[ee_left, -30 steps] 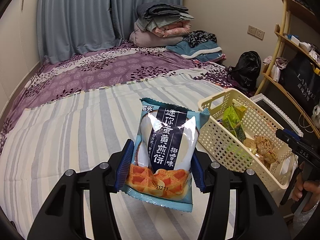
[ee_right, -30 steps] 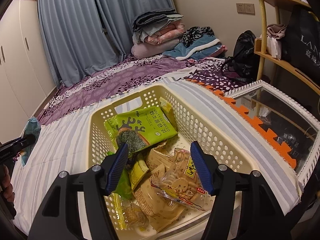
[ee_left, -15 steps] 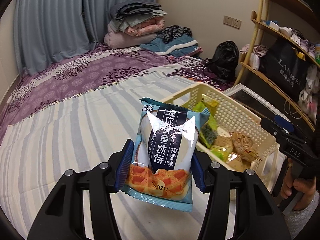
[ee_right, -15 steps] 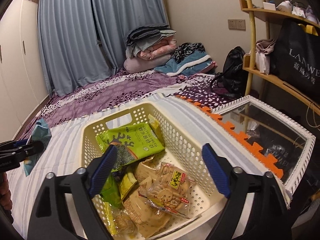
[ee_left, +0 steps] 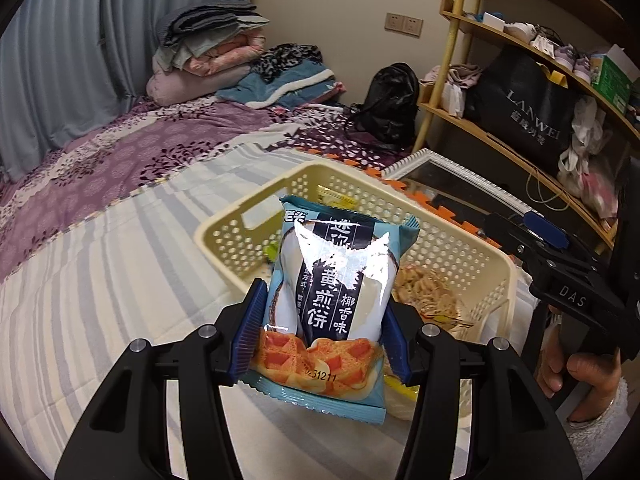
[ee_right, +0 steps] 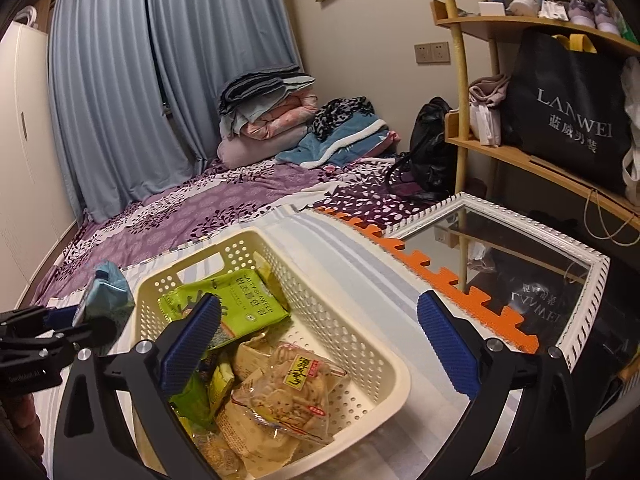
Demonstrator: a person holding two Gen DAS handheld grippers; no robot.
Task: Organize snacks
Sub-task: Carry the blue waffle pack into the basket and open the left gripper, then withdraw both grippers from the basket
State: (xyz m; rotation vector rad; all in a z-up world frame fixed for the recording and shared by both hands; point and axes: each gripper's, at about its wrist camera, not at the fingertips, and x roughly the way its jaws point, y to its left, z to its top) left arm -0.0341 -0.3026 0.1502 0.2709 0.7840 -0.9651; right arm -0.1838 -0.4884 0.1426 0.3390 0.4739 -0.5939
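Note:
A light blue snack packet [ee_left: 336, 300] with dark lettering and wafer pictures stands upright in my left gripper [ee_left: 324, 328], whose blue pads are shut on its sides. It hangs over the near left corner of the cream perforated basket [ee_left: 460, 236]. My right gripper [ee_right: 318, 308] hovers above the basket [ee_right: 384, 344]; its jaws are opening wide and nothing is between the pads. Below it lie a green seaweed packet [ee_right: 240, 304] and a clear cracker bag [ee_right: 292, 392]. In the right wrist view the blue packet [ee_right: 108, 292] shows at the basket's left.
The basket sits on a striped bedsheet [ee_left: 100, 300]. To its right are an orange foam mat edge [ee_right: 440, 280] and a white-framed mirror [ee_right: 520, 280]. A wooden shelf [ee_right: 540, 160] stands behind, with a black bag [ee_right: 432, 148] and folded bedding [ee_right: 264, 120] at the far end.
My left gripper carried the blue packet rightwards to the basket's edge. My right gripper's jaws spread wide apart and drew up from the cracker bag, which stays in the basket.

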